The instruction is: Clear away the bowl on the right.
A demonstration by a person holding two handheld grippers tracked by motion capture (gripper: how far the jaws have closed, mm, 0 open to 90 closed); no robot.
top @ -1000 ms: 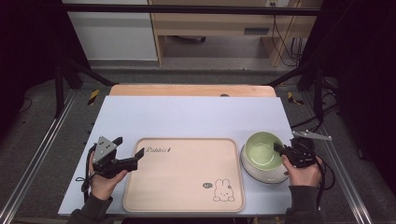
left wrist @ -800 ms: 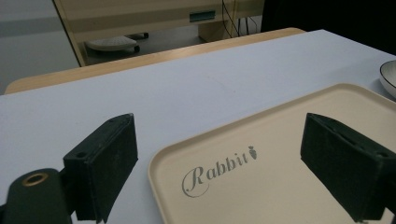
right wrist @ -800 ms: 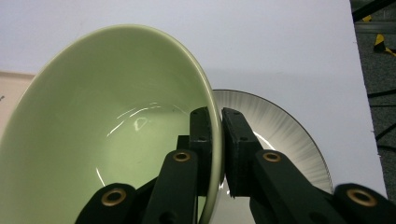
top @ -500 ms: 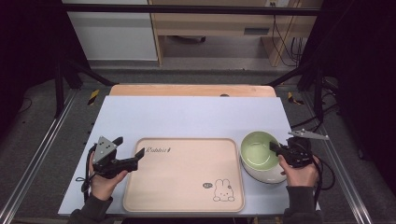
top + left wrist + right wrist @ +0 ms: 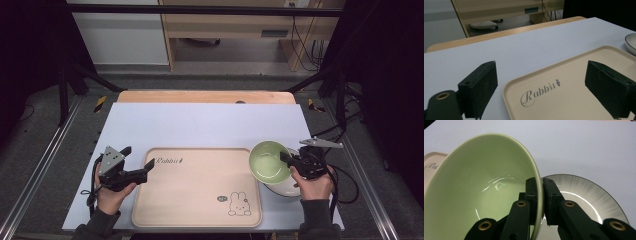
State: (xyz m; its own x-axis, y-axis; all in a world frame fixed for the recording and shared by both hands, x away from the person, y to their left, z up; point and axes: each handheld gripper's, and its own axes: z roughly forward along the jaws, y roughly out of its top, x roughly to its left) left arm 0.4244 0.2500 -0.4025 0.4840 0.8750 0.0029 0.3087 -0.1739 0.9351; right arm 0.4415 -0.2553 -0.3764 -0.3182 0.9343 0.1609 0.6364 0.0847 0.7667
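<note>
My right gripper (image 5: 286, 158) (image 5: 541, 192) is shut on the rim of a pale green bowl (image 5: 270, 161) (image 5: 481, 187), holding it lifted and tilted above a white plate (image 5: 282, 189) (image 5: 584, 195) at the table's right. A beige tray (image 5: 197, 186) (image 5: 564, 92) printed "Rabbit" with a rabbit drawing lies in the front middle. My left gripper (image 5: 137, 161) (image 5: 549, 90) stands open at the tray's left edge, its jaws either side of the tray's near corner, with nothing between them.
A light blue mat (image 5: 205, 125) covers the wooden table (image 5: 200, 96). Black frame rails (image 5: 45, 150) run along both sides. Cables (image 5: 345, 180) trail from the right gripper off the table's right edge. A wooden desk (image 5: 235, 25) stands beyond.
The right gripper has lifted the green bowl off the white plate and carried it left toward the tray. The left gripper has stayed put.
</note>
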